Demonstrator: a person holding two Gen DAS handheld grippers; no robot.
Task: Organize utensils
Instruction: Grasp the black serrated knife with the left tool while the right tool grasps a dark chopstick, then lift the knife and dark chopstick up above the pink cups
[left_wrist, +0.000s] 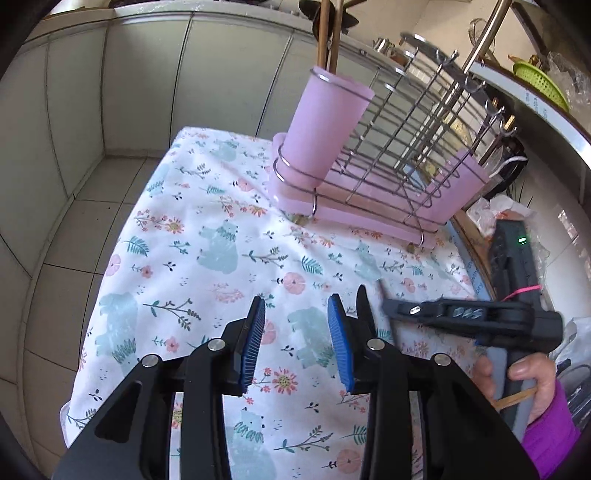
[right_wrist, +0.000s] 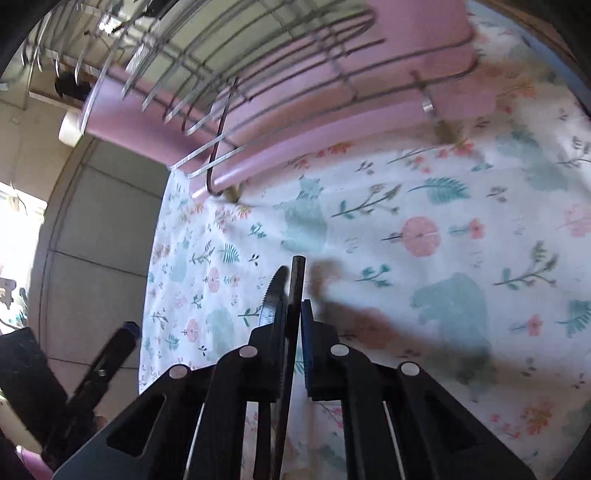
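Rack (left_wrist: 406, 147) on tablecloth (left_wrist: 207, 236), cup (left_wrist: 325, 122) at its left end, sticks (left_wrist: 328, 33) inside

A table covered by a white tablecloth (left_wrist: 221, 229) printed with teal bears, pink flowers and leafy sprigs carries the things. At its far end stands a chrome wire dish rack (left_wrist: 406, 147) on a pink drip tray (left_wrist: 354, 218), the tray resting on the cloth (right_wrist: 369, 229) on small brownish feet. A pink utensil cup (left_wrist: 325, 122) sits in the rack's near-left wire ring, with 2 wooden handles (left_wrist: 328, 37) rising from it. The cloth hangs over the table's left edge above a tiled floor (left_wrist: 92, 206).
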